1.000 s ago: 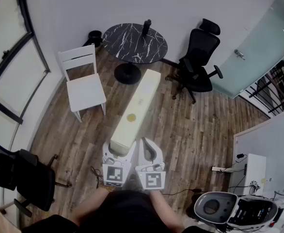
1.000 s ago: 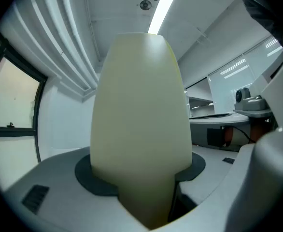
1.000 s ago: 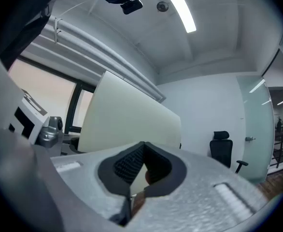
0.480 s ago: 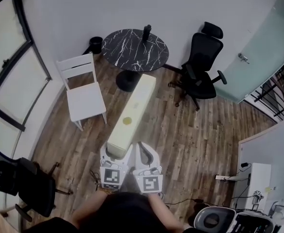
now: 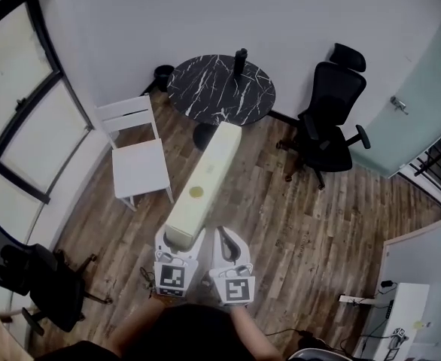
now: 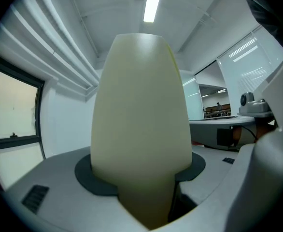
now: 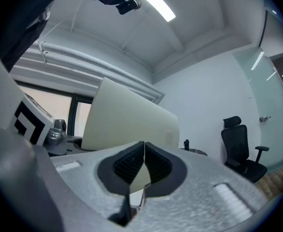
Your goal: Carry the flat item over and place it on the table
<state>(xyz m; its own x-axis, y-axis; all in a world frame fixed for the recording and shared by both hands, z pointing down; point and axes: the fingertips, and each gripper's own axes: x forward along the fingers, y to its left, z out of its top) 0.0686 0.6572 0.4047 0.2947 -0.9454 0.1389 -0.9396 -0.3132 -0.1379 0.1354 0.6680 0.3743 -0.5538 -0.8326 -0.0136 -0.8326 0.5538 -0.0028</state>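
Observation:
A long, flat cream board (image 5: 205,180) sticks out level in front of me, its far end close to the round black marble table (image 5: 205,96). My left gripper (image 5: 181,239) is shut on the board's near end. In the left gripper view the board (image 6: 141,110) fills the middle, wedged between the dark pads of the left gripper (image 6: 144,178). My right gripper (image 5: 232,241) hangs just right of the board, shut with nothing in it. In the right gripper view the pads of the right gripper (image 7: 141,170) meet and the board (image 7: 127,124) rises to their left.
A dark bottle (image 5: 241,59) stands on the table's far side. A white chair (image 5: 139,164) is left of the board, and a black office chair (image 5: 333,119) stands right of the table. Another black chair (image 5: 32,277) stands at lower left. The floor is wood planks.
Both grippers and the board have travelled forward toward the round table. The table and chairs now sit lower and nearer in the head view. Neither gripper's jaws have changed.

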